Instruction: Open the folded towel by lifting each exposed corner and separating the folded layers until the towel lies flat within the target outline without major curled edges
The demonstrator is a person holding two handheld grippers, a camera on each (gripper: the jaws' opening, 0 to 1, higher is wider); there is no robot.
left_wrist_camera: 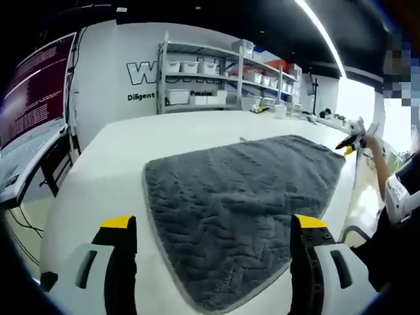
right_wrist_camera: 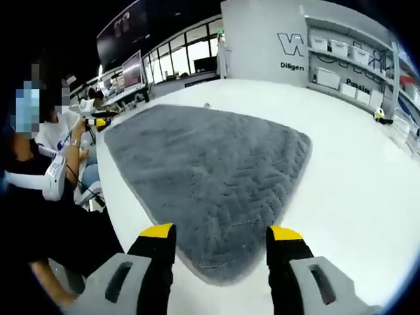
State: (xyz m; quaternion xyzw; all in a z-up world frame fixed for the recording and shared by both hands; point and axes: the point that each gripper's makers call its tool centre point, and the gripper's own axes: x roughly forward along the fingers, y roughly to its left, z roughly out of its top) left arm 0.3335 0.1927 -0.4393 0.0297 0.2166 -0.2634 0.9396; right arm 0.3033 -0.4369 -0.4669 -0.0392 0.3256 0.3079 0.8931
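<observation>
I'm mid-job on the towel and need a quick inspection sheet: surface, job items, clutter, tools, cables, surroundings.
Surface: white table, bare around the towel.
Job's things: grey towel lies spread on the table, edges mostly flat; no target outline visible.
Clutter: small items near the table's far edge, too small to identify.
Grippers: left tool open, jaws either side of the towel's near corner, holding nothing; right tool open over another corner, holding nothing.
Cables: dark cables hang below the monitor at the table's side.
Surroundings: shelving with white bins, wall lettering, monitor, a seated person beside the table.
</observation>
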